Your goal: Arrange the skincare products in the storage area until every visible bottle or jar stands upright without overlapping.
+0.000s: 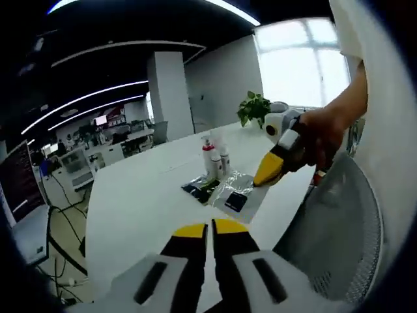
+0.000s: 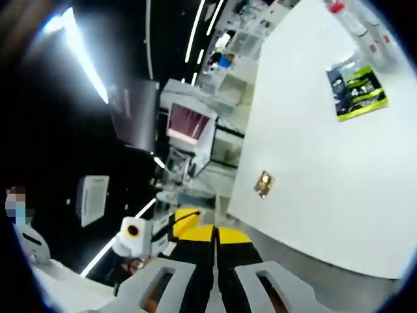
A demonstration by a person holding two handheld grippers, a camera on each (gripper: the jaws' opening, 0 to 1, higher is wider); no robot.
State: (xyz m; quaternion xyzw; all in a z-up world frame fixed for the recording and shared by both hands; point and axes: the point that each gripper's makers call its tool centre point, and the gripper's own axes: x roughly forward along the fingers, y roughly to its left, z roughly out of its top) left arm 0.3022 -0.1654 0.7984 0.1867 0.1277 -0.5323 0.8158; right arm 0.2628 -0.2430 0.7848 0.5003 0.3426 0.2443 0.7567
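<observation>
Left gripper [image 1: 209, 229]: we see its yellow-tipped jaws pressed together with nothing between them; it hangs over the near end of the white table [image 1: 140, 195], well apart from the products.
Right gripper [image 1: 268, 171]: in the left gripper view it enters from the right, held in a person's hand [image 1: 319, 134]; in its own view [image 2: 214, 236] the jaws meet tip to tip and carry nothing.
Bottles [image 1: 215, 156]: a small cluster stands upright toward the far middle of the table — one with a red cap, paler ones just beside it; in the right gripper view they sit at the upper edge [image 2: 355, 23], too blurred for us to count.
Flat packets [image 1: 221, 190]: dark and clear sachets lie on the table just in front of the bottles; the right gripper view shows a black-and-green one [image 2: 357, 91].
Key relation: the products lie straight ahead of the left gripper along its jaw line; the right gripper's tip hangs just beside the packets, so we judge it the nearer hand.
Bottle axis: vertical, as far as we can tell.
Surroundings: a potted plant [image 1: 253, 107] beyond the bottles; a mesh chair back [image 1: 342, 228] at the right.
Progress: we judge the arranging not yet begun.
</observation>
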